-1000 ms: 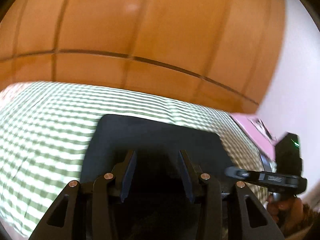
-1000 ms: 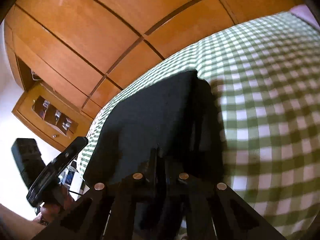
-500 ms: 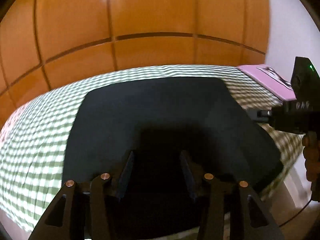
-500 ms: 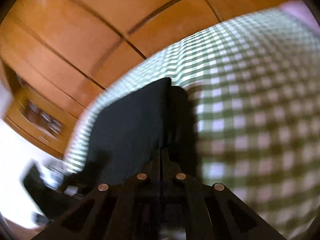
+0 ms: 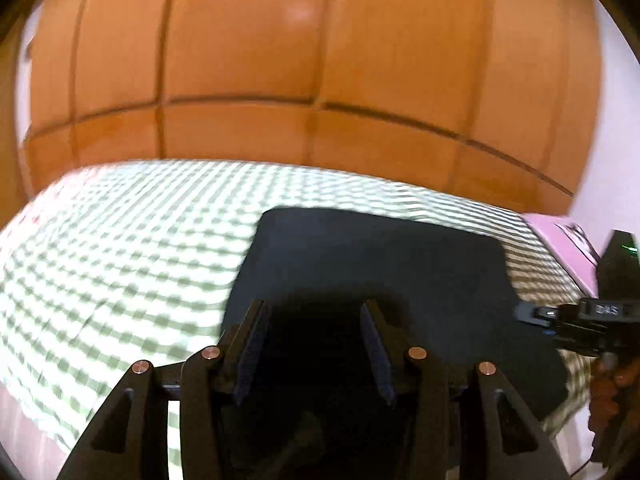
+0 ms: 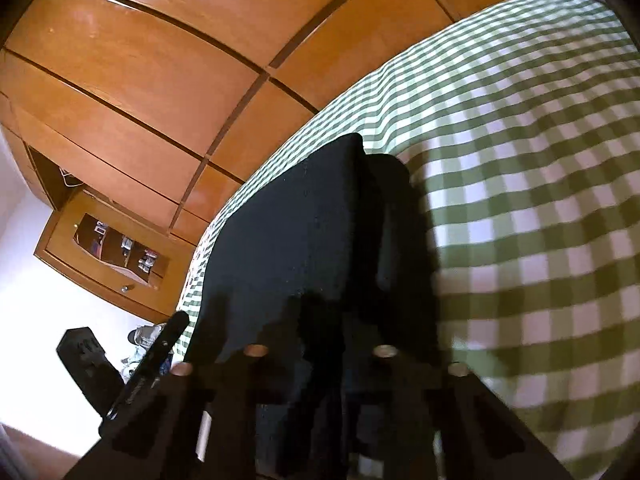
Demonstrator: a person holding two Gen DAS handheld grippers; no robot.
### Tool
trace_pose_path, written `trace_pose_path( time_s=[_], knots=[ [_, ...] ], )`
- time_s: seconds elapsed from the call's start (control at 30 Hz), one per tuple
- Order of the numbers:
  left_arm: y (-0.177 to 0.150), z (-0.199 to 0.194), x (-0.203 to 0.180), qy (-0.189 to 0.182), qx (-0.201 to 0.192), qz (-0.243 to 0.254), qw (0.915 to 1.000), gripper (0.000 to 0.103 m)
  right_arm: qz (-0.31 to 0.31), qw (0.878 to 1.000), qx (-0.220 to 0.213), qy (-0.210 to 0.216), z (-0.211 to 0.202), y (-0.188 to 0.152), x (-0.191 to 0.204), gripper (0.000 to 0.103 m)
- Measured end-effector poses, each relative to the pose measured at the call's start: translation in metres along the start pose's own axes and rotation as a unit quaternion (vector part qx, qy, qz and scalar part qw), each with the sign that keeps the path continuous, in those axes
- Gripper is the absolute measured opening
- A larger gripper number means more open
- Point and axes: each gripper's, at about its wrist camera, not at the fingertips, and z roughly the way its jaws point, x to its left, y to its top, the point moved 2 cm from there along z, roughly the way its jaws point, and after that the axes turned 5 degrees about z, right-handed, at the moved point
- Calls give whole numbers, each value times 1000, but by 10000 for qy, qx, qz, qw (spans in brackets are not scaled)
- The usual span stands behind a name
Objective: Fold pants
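Note:
The black pants (image 5: 376,264) lie folded flat on the green-checked bed cover (image 5: 120,240). My left gripper (image 5: 316,320) is open above the near edge of the pants, holding nothing. In the right wrist view the pants (image 6: 304,224) stretch away from the lens, with a folded layer edge on their right side. My right gripper (image 6: 320,320) is over the near end of the pants; its fingers are dark against the cloth and stand a little apart, open. The right gripper's body also shows in the left wrist view (image 5: 576,316) at the pants' right edge.
A wooden panelled wardrobe (image 5: 320,60) stands behind the bed. A pink item (image 5: 560,248) lies at the bed's far right. A wooden shelf unit (image 6: 112,248) and white wall are at the left in the right wrist view. The left gripper's body (image 6: 144,364) shows there.
The right gripper, shut half a second ago, now stands a little open and has swung. The left gripper has pulled back and turned left, still open. The pants lie still.

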Motion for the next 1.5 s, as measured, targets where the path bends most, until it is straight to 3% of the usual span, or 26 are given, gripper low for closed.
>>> trace_pose_path(
  time_s=[0.1,0.17,0.23,0.33,0.37,0.43,0.6,0.77,0.9,1.03,1.17,1.37,1.4,1.43,1.5],
  knots=[
    [-3,1,9,-135,27,-380,9992,48,-1059,9924,-404,-476,-17,15,44,6],
    [-6,5,2,-171,107,-225,9995,49,-1471,9844,-651,-717,-26,24,61,3],
    [-11,13,-11,-82,256,113,9996,50,-1506,9825,-539,-955,-19,29,56,3],
    [-18,17,-30,302,270,724,9966,52,-952,9878,-2,-1232,6,20,17,3],
    [-19,16,-37,357,279,943,9945,52,-739,9903,22,-1173,11,12,3,3],
    [-20,16,-43,241,293,1093,9933,52,-537,9938,-359,-903,3,3,-6,3],
    [-20,10,-45,-125,361,1024,9940,52,-337,9936,-531,-937,-10,2,-8,5],
    [-2,-5,-43,-843,231,678,9939,52,-560,9869,-1015,-1118,-36,17,8,13],
    [29,-5,-26,-704,33,235,9972,52,-968,9838,-1205,-913,-41,28,42,12],
    [60,11,-15,-620,60,-289,9976,52,-1296,9840,-859,-872,-7,36,72,12],
    [76,43,-20,-356,338,-232,9985,52,-1533,9823,-572,-910,41,41,92,13],
    [59,105,-19,100,1012,147,9947,53,-1605,9752,-279,-1499,86,42,68,15],
    [53,110,-15,34,1062,132,9942,53,-1560,9763,-277,-1477,86,43,59,12],
    [48,109,-11,-66,973,15,9952,53,-1501,9786,-302,-1376,84,42,48,1],
    [45,102,-5,-251,748,-236,9966,53,-1154,9870,-449,-1025,75,43,27,0]
  ],
)
